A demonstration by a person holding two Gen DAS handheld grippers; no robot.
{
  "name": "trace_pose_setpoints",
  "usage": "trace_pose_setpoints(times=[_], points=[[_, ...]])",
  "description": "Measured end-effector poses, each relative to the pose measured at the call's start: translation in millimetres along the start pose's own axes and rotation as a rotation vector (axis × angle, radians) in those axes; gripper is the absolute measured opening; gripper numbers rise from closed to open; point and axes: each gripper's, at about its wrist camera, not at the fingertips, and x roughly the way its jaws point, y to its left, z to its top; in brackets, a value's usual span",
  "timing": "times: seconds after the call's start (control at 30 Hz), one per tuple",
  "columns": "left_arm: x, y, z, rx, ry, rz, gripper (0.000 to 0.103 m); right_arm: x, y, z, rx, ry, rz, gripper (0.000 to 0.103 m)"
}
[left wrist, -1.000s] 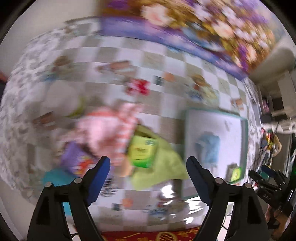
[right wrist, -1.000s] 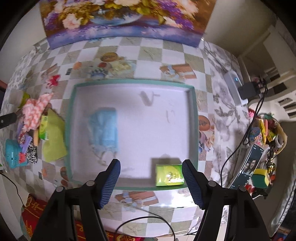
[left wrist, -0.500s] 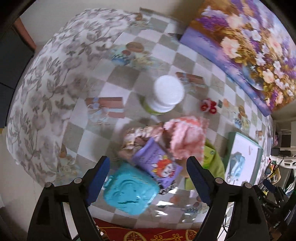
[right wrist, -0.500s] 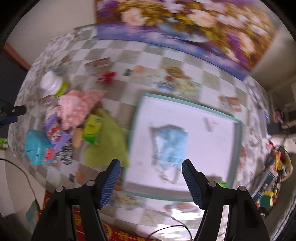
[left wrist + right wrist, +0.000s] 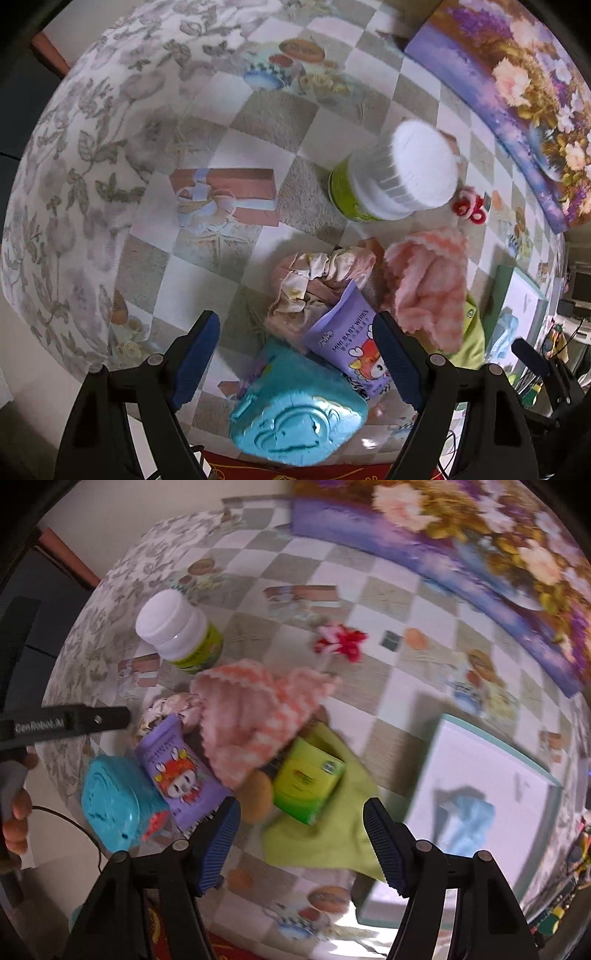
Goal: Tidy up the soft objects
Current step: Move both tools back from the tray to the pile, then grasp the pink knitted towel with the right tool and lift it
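A: State the risks, largest item first.

B: The tray (image 5: pixel 436 775) holds one blue cloth (image 5: pixel 467 818); the rest sit in a pile on the table (image 5: pixel 229 155), well apart from it. The green cloth (image 5: pixel 332 834) lies under the green box (image 5: pixel 308 781); pulling it would likely tip the box. The pink cloth (image 5: pixel 255 720) drapes over the wipes pack (image 5: pixel 177 768) and leans near the jar (image 5: pixel 177 631); a careless lift could drag either one.

A: Tong state?

B: Left gripper (image 5: pixel 293 354) released, jaws wide, nothing between the pads. Right gripper (image 5: pixel 301 840) likewise released and empty, above the green cloth and box.

A: Orientation of the pink cloth?

B: Bunched. In the right view its long axis runs from upper right to lower left, with the scalloped edge toward the jar. A pinch at one end may unfold it, trailing over the teal case (image 5: pixel 116 806).
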Motion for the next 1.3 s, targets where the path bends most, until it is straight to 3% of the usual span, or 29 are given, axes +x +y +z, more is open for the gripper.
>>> trace_pose_setpoints(times=[0.2,0.7,1.07,1.3], points=[[22,-5,8,0.021,0.034,0.002,0.085,28,9,19,0.012,0.011,0.042,0.073],[49,1,47,-0.025,0.052,-0.015,0.085,76,11,52,0.013,0.010,0.036,0.071],[46,4,35,-0.018,0.053,-0.023,0.085,81,27,49,-0.048,-0.019,0.035,0.020],[31,-3,26,-0.002,0.049,-0.021,0.085,58,26,42,-0.065,-0.048,0.038,0.015]])
